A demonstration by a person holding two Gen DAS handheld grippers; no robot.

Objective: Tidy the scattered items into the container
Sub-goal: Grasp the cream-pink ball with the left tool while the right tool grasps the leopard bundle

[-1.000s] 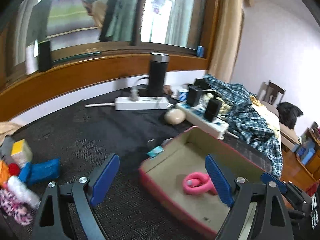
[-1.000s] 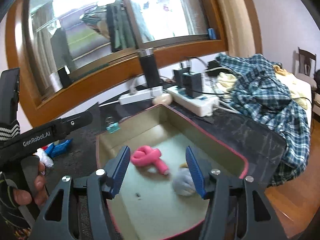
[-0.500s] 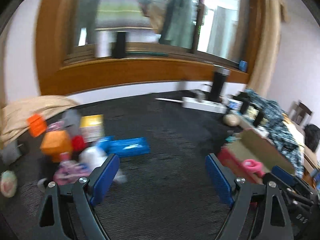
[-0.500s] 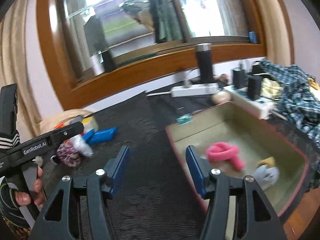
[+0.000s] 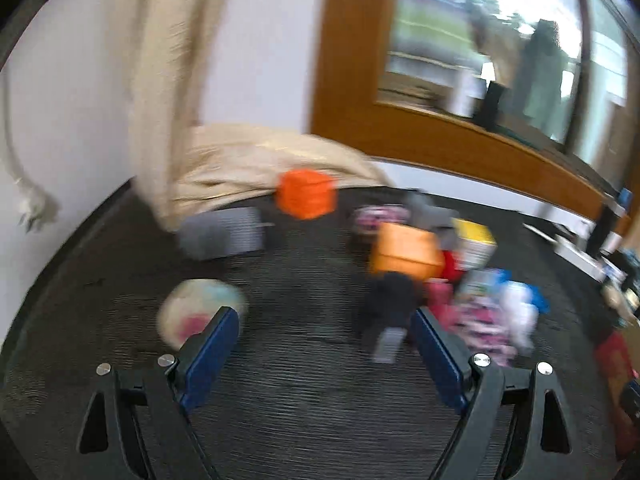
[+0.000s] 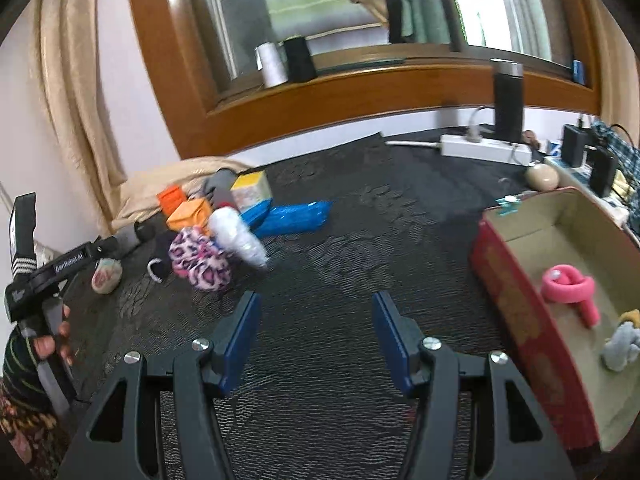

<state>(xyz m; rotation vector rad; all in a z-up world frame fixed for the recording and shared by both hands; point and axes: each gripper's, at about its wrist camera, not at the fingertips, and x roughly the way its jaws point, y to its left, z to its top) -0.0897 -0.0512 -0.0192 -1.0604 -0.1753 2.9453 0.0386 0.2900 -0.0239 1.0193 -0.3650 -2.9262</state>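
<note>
- Left gripper (image 5: 325,344) has its blue pads spread wide over dark carpet (image 5: 312,400), nothing between them; a pale round toy (image 5: 200,312) lies just beside its left pad.
- Right gripper (image 6: 316,340) is also parted and empty, above bare carpet.
- Scattered items sit in a heap to the left: orange cube (image 6: 190,213), yellow box (image 6: 252,189), blue packet (image 6: 294,216), leopard-print fabric (image 6: 200,264), white bundle (image 6: 238,237).
- Red cardboard box (image 6: 516,304) stands at right, well apart from the heap, holding a pink looped toy (image 6: 570,286) and a grey plush (image 6: 622,346).
- A person's hand (image 6: 50,346) grips the left tool's handle.
</note>
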